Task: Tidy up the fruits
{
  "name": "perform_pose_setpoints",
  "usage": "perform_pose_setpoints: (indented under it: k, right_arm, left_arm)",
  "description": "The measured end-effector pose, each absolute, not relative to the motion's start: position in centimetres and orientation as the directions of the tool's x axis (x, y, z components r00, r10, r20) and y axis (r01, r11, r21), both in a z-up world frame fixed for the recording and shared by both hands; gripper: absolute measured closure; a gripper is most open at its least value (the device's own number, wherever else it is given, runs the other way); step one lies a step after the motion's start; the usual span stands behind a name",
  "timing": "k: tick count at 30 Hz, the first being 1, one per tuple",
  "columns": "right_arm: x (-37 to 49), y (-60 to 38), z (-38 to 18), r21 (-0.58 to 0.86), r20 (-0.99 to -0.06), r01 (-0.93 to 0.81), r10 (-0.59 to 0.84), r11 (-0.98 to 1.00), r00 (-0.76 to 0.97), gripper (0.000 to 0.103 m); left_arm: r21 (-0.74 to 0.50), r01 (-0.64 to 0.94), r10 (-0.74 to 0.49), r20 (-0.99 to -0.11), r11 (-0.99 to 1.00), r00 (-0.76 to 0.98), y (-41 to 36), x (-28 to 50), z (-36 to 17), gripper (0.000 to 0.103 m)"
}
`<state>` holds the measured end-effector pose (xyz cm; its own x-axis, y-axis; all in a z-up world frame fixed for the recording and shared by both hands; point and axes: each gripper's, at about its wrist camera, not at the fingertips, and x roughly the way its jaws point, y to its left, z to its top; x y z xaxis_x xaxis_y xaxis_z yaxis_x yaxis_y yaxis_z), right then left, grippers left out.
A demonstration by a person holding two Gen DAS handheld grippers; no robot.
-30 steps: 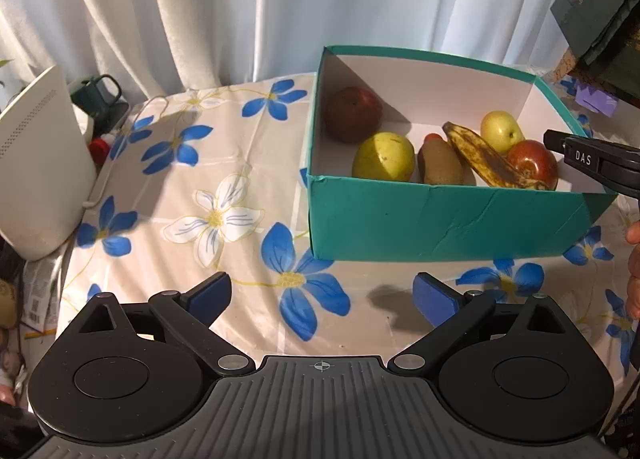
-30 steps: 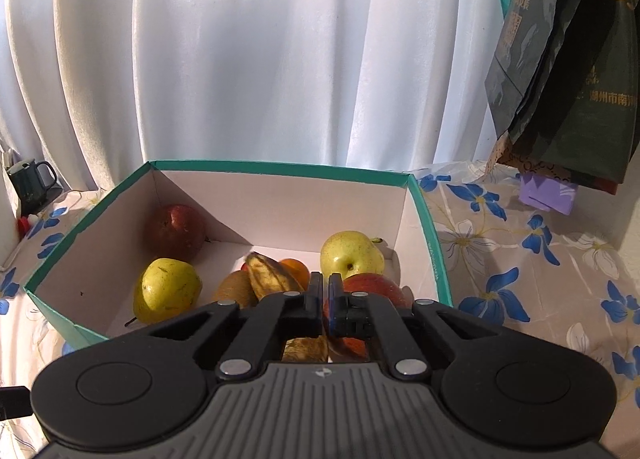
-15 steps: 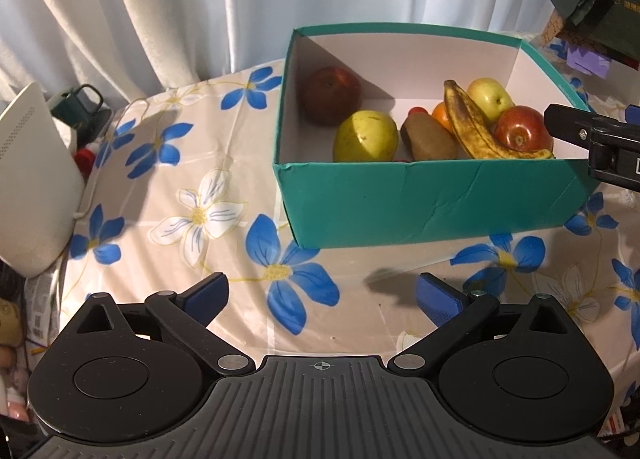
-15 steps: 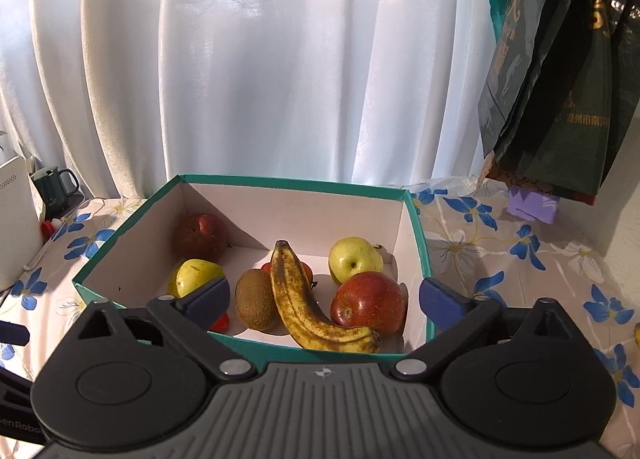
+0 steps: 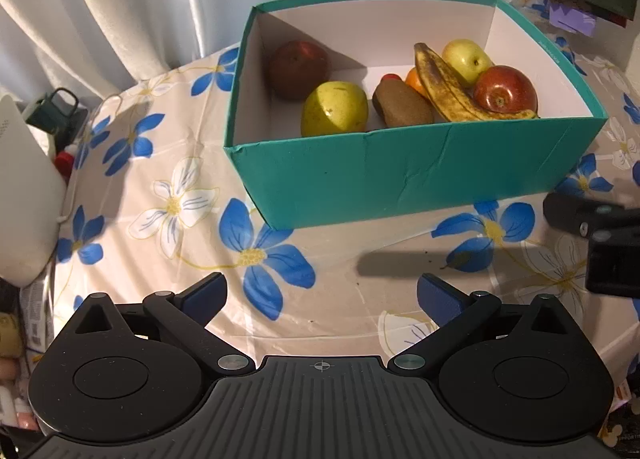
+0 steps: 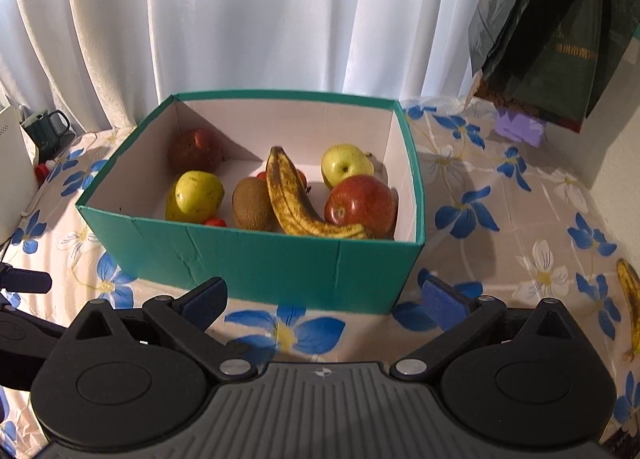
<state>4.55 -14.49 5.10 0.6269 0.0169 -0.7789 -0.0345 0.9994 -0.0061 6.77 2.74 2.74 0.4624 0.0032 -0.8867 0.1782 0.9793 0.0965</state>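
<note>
A table covered in a beige cloth (image 6: 500, 227) printed with blue and white flowers holds a teal cardboard box (image 6: 280, 263) with a white inside, set against white curtains (image 6: 240, 19). At the far left edge stand a white appliance (image 5: 20, 195) and a dark green mug (image 6: 44, 127). The left gripper (image 5: 320, 295) hovers over bare cloth just in front of the box's near wall, its blue-padded jaws spread wide with nothing between them. Inside the box, from left to right, lie a dark red apple (image 6: 196, 149) in the back corner, a yellow-green pear (image 6: 198, 195), a small red fruit (image 6: 216, 222) by the front wall, a brown kiwi (image 6: 252, 205), a spotted, overripe banana (image 6: 296, 203) curving toward the front right, a yellow-green apple (image 6: 346, 163) behind it, and a red apple (image 6: 360, 205) touching the banana's tip. The right gripper (image 6: 324, 295) sits just before the box's front wall, below the banana and red apple, its jaws having just swung fully apart and holding nothing. At the far right edge of the table, well apart from the box, lies a second banana (image 6: 632, 299). Dark bags (image 6: 552, 27) hang above the right corner.
</note>
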Motion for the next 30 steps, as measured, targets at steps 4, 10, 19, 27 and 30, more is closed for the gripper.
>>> perform_pose_setpoints:
  k: [4,10,19,27,30]
  right_arm:
    - [5.5,-14.1,3.7,-0.004,-0.901,-0.054,0.02,0.999,0.434,0.0]
    - [4.9,-13.8,3.1,-0.003,-0.915,-0.029,0.009,1.0,0.403,0.0]
    - [5.7,-13.7,2.8,-0.08,-0.931,-0.003,-0.073,0.997,0.359,0.0]
    - [7.3,-14.1,2.4,-0.145,-0.937,0.018,-0.143,0.989,0.319,0.0]
    - [8.2,-14.3,2.3,-0.166,-0.938,0.03,-0.167,0.986,0.304,0.0]
  left_arm:
    - [0.105,0.172,0.018,-0.895,0.979,0.445,2.6,6.7,2.6,0.0]
    - [0.08,0.155,0.013,-0.92,0.985,0.393,3.1,7.1,2.5,0.0]
    - [0.142,0.2,0.082,-0.956,0.969,0.28,1.6,8.4,1.7,0.0]
    - [0.13,0.166,0.086,-0.965,0.977,0.249,1.3,10.3,1.7,0.0]
    - [0.127,0.17,0.078,-0.96,0.977,0.269,1.2,11.0,2.1,0.0]
